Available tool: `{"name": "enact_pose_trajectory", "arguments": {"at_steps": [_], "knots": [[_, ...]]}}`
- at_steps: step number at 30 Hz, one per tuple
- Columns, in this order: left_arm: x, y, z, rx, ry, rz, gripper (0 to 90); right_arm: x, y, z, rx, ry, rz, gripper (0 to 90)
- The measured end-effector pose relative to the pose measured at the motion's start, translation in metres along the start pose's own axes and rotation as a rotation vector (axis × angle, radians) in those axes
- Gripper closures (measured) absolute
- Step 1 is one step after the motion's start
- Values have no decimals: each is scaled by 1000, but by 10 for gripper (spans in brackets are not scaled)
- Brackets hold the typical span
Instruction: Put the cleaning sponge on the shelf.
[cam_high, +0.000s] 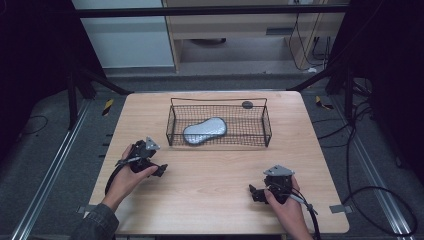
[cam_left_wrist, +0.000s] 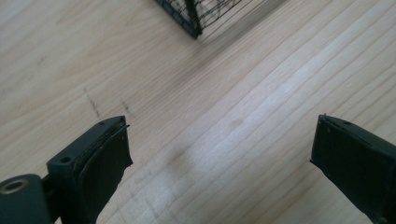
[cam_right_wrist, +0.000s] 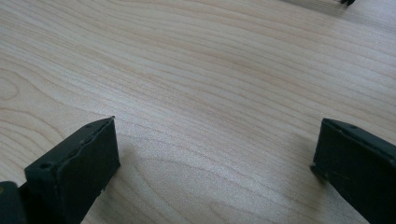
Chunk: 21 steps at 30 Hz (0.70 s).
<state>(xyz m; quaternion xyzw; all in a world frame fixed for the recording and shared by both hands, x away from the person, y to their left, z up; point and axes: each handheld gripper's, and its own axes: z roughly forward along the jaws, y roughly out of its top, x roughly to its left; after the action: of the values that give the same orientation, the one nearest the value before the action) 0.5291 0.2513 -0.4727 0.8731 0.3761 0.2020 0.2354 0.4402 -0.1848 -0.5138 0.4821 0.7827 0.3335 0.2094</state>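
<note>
High view, wire basket (cam_high: 219, 142), grey pouch (cam_high: 204, 131) inside

the high view is dim and a little soft, with the table (cam_high: 220, 165) the brightest area and the surroundings falling to near black at both sides. light comes from above, and the wire basket (cam_high: 218, 125) casts little shadow. in the left gripper view the wood is bright, with a pale sheen near the middle; the basket corner (cam_left_wrist: 194, 18) is blurred. the right gripper view is evenly lit, with soft shadows beside the jaws.
</note>
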Motion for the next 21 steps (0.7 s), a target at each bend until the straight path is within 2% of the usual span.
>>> {"name": "enact_pose_trajectory", "arguments": {"at_steps": [6,12,19,21], "knots": [[11,-13,8,16,9,-50,38,0,0,0,0,0,-2,4],[18,-18,13,-8,6,-97,33,0,0,0,1,0,-2,4],[25,-22,20,-54,-27,-171,22,0,0,0,1,0,-2,4],[26,-23,22,-66,-32,-177,11,0,0,0,0,1,1,4]]}}
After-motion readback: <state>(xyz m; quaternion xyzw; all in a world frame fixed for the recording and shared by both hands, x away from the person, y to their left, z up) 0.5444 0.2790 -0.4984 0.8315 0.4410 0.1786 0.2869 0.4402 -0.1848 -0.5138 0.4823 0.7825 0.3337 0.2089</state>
